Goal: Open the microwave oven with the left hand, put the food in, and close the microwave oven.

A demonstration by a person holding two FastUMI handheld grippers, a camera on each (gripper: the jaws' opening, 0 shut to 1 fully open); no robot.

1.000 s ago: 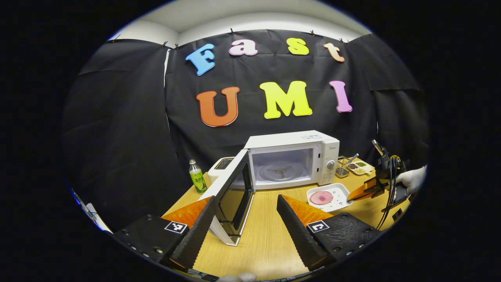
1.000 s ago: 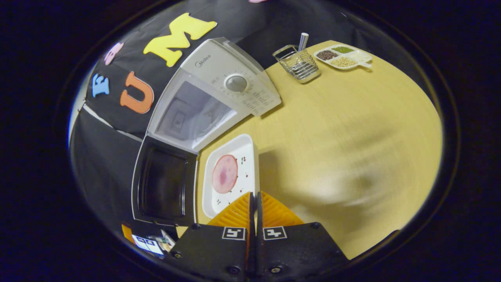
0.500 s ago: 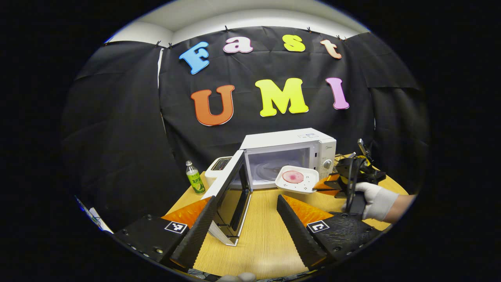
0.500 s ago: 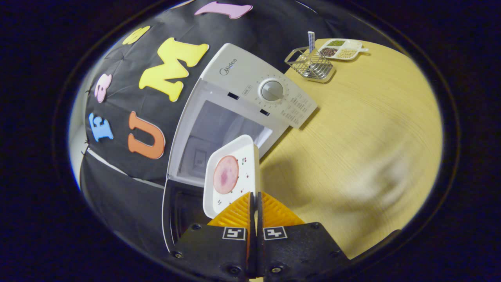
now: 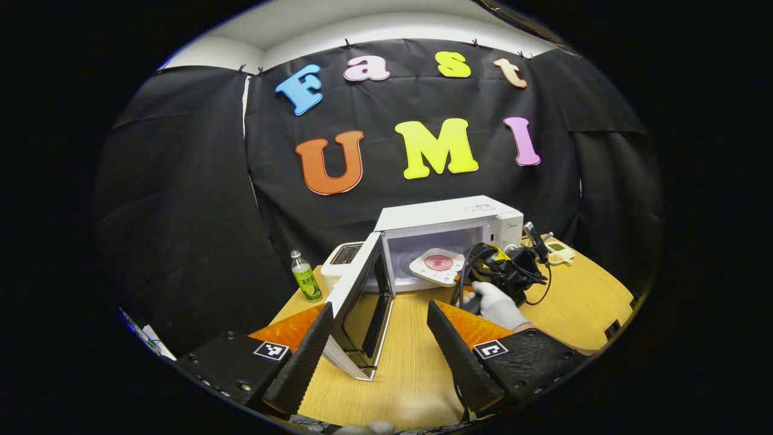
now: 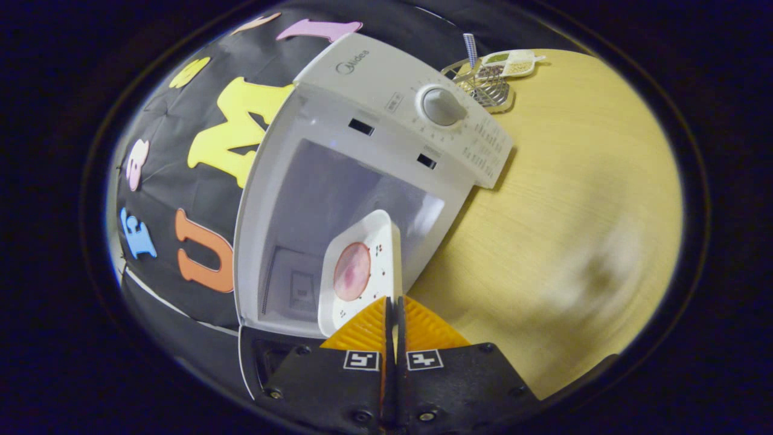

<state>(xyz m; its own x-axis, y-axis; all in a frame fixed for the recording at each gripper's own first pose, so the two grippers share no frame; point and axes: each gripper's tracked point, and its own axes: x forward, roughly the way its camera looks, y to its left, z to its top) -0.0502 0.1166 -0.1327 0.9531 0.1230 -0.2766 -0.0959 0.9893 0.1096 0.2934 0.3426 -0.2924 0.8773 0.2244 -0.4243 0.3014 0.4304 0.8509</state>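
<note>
Square white plate now inside microwave, right tongs pinching its rim, left tongs agape, empty

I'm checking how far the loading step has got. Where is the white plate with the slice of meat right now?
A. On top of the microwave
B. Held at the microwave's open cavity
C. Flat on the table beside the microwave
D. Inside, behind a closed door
B: the right gripper pinches the white plate by its edge, holding it at the open cavity of the microwave, whose door is swung wide.

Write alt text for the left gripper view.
A gloved hand with a hand-held gripper carries a white plate of pink food into the open microwave on a wooden table. Its door swings wide, between the near gripper's open fingers.
</note>
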